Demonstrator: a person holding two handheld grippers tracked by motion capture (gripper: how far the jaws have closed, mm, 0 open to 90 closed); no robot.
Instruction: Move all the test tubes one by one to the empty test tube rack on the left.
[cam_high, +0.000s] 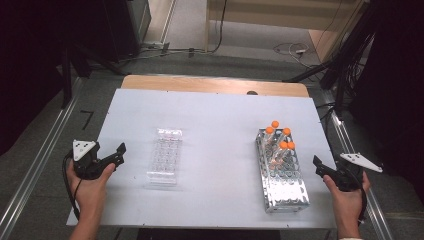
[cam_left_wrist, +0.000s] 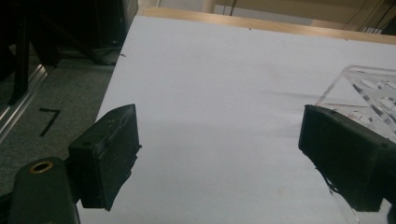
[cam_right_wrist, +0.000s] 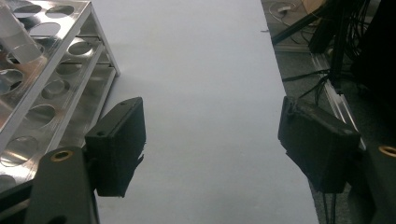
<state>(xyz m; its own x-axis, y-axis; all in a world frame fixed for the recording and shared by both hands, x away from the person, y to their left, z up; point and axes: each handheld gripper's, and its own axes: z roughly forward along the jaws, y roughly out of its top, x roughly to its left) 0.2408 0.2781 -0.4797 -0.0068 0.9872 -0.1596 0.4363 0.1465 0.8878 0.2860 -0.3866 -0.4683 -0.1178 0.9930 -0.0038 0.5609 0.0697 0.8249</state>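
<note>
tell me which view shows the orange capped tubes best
The high view: all five orange capped tubes stand clustered at the far end of the metal rack. The right gripper view catches one clear tube body at its top left, cap cut off. The left gripper view looks toward the clear plastic rack instead.

Three cameras around one white table (cam_high: 215, 150).
High view looking forward and down from above; gripper views low, close, along the tabletop, sharing clear rack (cam_left_wrist: 369, 91) and metal rack (cam_right_wrist: 42, 84) with it.
</note>
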